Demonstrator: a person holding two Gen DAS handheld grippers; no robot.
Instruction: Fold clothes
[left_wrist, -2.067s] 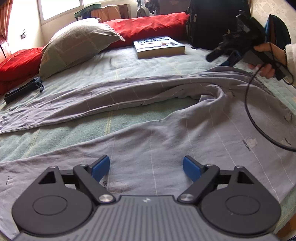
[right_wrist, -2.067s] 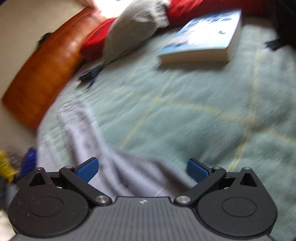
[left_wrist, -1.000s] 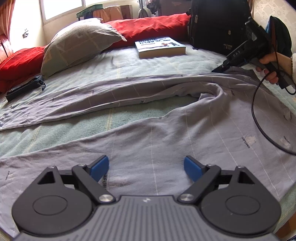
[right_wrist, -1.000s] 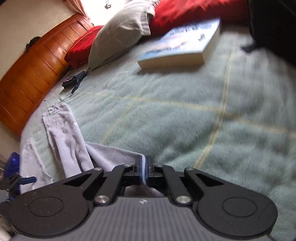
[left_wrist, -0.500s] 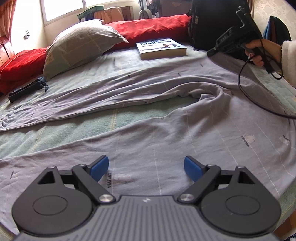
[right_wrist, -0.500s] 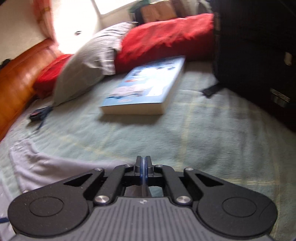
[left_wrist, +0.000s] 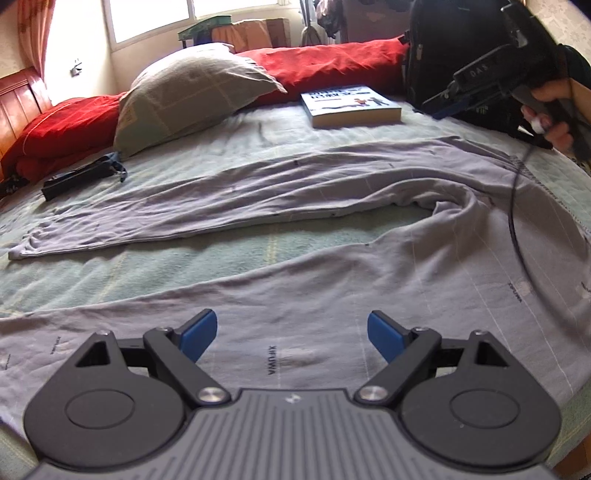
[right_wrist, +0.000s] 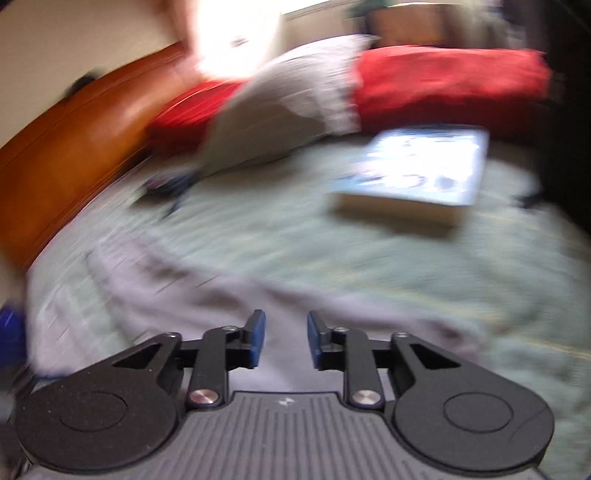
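Your right gripper (right_wrist: 282, 339) is opening, nothing pinched; let it clear the trousers (left_wrist: 332, 229) spread across the bed (left_wrist: 184, 266). Your left gripper (left_wrist: 291, 334) hangs wide, empty, above the near leg: grab its hem squarely.

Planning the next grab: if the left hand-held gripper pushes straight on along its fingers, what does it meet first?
Most likely the grey garment spread on the bed, just ahead of the left hand-held gripper; its jaws are open with nothing between them. Depth is hard to judge through the fisheye.
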